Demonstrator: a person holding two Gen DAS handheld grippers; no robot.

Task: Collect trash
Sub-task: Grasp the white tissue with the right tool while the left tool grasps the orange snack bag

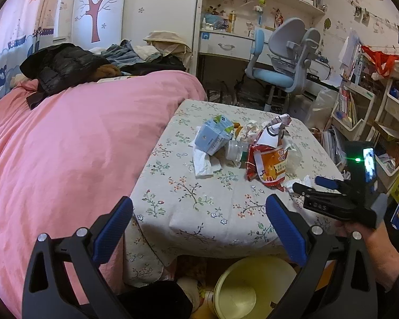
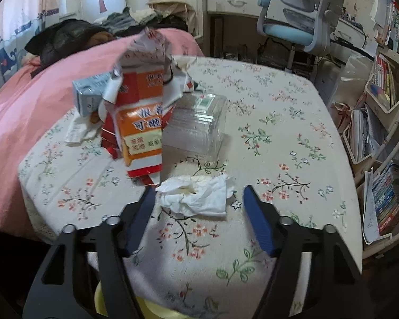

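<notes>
Trash lies on the floral table (image 1: 188, 196): a blue carton (image 1: 215, 135), a white tissue (image 1: 204, 163), a clear cup (image 1: 235, 150) and an orange-red snack bag (image 1: 268, 159). My left gripper (image 1: 199, 226) hovers open and empty over the near edge. Below it stands a yellow bin (image 1: 252, 287). At the table's right side, a hand holds my right gripper (image 1: 310, 184). In the right wrist view, my right gripper (image 2: 199, 207) stands open around a crumpled tissue (image 2: 199, 194); its pads are not pressing on it. Behind are the snack bag (image 2: 143, 122), a clear plastic box (image 2: 196, 122) and the carton (image 2: 90, 93).
A pink bed (image 1: 66, 146) with piled clothes (image 1: 66, 63) borders the table on the left. A blue and grey desk chair (image 1: 282, 63) stands beyond the table. Crowded book racks (image 2: 383, 122) line the right side.
</notes>
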